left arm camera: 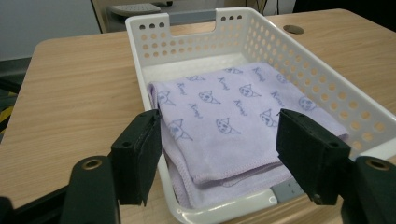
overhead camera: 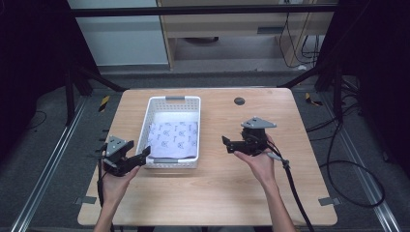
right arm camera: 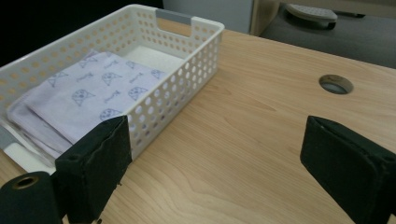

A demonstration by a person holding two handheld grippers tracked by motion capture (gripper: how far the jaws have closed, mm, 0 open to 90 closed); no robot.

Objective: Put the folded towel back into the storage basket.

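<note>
Folded cloth (overhead camera: 173, 137) lies in white basket (overhead camera: 145, 126) between both grippers.

Your forearms reach in from the near edge, each hand wrapped around a gripper from below. Your left hand (overhead camera: 115, 181) carries the left gripper (overhead camera: 143, 155) low, its jaws angled up and to the right in the high view. Your right hand (overhead camera: 258, 162) holds the right gripper (overhead camera: 226, 143) higher, pointing left toward the other, its cable trailing back along your forearm. Both sets of jaws stand wide apart, with nothing pressed between the pads (left arm camera: 140, 158).
</note>
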